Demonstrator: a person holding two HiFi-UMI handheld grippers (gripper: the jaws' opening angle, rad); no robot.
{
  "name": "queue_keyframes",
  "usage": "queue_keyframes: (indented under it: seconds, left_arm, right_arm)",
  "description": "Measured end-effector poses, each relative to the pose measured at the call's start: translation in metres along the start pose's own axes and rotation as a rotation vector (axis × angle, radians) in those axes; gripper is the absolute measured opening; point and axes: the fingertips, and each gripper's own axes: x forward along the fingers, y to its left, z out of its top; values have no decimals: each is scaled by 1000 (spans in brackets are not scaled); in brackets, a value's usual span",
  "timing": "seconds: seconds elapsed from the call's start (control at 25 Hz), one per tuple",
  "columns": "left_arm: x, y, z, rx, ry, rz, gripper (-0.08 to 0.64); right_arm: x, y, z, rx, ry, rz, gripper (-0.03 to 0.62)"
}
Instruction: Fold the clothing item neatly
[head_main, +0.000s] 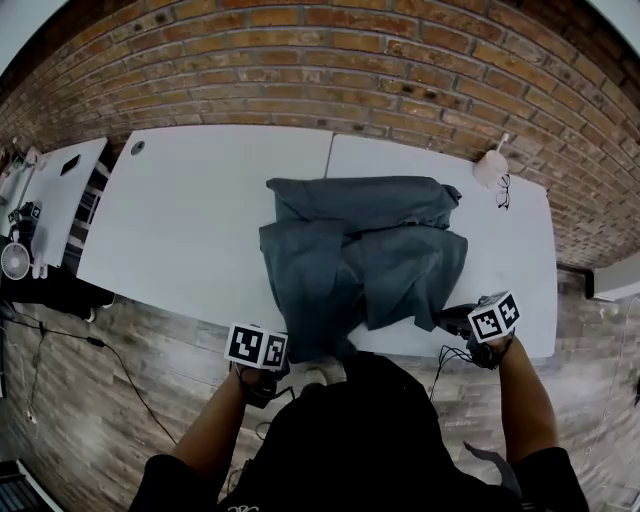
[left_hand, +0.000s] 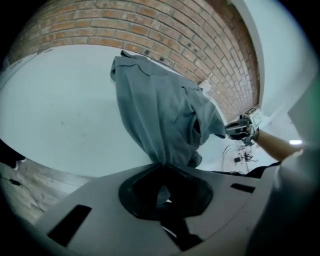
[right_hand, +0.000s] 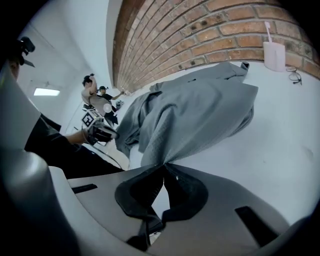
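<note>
White table tops (head_main: 180, 220), two set edge to edge, stand against a red brick wall (head_main: 350, 60). A grey-blue shirt (head_main: 360, 250) lies rumpled across the seam between them, mostly on the right-hand top. Its far part rests flat near the wall. Its near edge reaches the table's front edge and spills a little over it at the left corner.

Both tools are at that near edge, one at each lower corner of the shirt. The left gripper (left_hand: 161, 165) has its jaws together on a bunched point of the cloth, which fans out from the tips and runs away across the table. The right gripper (right_hand: 164, 165) is likewise clamped on a gathered fold, and the fabric rises from its tips in a broad sheet toward the wall. In the head view the left one sits just off the front edge and the right one at the edge itself.

A pale pink cup (head_main: 490, 168) stands near the wall beyond the shirt's right side, with a pair of glasses (head_main: 503, 190) just beside it.
</note>
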Motion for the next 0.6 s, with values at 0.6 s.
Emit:
queue_keyframes:
  seconds: [0.6]
  left_arm:
    - [-138,-91,161,113,-419,-442,14]
  right_arm:
    - [-119,85,155,-228,-379,347,8]
